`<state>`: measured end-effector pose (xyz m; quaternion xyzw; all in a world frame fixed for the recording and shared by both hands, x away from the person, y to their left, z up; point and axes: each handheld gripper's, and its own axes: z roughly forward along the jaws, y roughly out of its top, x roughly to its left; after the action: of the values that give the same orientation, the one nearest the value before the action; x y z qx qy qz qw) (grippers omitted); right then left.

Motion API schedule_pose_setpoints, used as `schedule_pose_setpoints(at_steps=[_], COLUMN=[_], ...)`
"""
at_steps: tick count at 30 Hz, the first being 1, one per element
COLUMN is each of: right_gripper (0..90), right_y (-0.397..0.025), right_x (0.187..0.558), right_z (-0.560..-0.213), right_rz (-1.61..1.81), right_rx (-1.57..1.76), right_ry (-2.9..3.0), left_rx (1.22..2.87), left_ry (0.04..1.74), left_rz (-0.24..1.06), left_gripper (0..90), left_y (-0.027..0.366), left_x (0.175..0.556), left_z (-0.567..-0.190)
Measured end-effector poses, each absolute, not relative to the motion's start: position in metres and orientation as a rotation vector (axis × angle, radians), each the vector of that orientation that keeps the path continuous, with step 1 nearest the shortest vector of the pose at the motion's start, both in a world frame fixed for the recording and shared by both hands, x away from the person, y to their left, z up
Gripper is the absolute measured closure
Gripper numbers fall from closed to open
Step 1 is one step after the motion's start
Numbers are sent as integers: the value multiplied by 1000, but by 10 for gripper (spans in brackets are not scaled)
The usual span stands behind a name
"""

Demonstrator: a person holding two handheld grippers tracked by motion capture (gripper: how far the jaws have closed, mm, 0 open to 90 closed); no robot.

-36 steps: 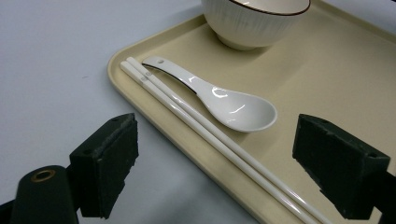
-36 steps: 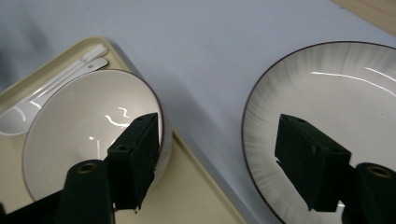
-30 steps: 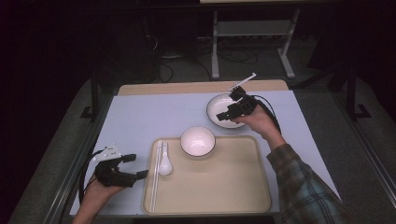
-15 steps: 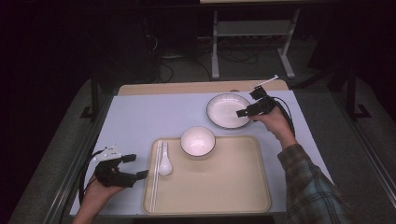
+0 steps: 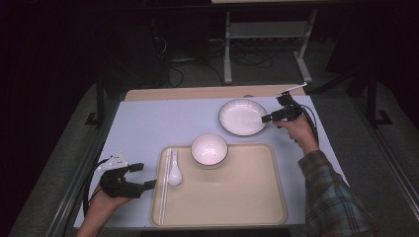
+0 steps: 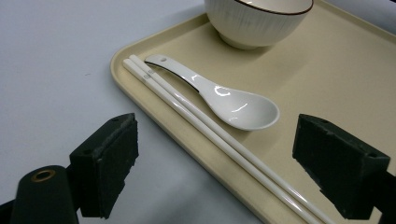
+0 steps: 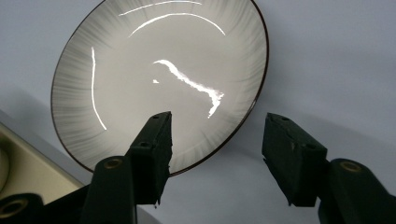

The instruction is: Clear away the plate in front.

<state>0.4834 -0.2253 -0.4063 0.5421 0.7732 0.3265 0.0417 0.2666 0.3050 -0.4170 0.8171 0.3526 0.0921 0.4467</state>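
Plate rim between right tongs (spread wide).

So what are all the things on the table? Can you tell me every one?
Plate: one, white with a dark rim, on the blue-grey table cover, beyond the tray.
Bowl: one, white, at the tray's far edge.
Spoon: one, white, on the tray's left side.
Chopsticks: one pair, white, along the tray's left edge beside the spoon.
Tray: one, beige, near side of the table.
Table cover: one, pale blue-grey.
Left gripper: black, open, left of the tray.
Right gripper: black, open, at the plate's right rim.
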Motion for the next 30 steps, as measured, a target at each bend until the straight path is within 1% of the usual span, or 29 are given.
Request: schedule_pose_setpoints(at_steps=[4, 21, 30], right_gripper=[471, 557, 615], right_y=[-227, -209, -212], right_x=[487, 493, 497], right_z=[-412, -436, -438], right_rz=[1002, 948, 974], right_rx=[1695, 1759, 1833], right_ry=[2361, 2415, 2392], left_rx=[2021, 2025, 2029], left_ry=[876, 873, 868], left_rz=[227, 225, 222], left_gripper=[137, 138, 138], left_y=[305, 305, 305], left_x=[267, 267, 267], left_z=[-417, -418, -418])
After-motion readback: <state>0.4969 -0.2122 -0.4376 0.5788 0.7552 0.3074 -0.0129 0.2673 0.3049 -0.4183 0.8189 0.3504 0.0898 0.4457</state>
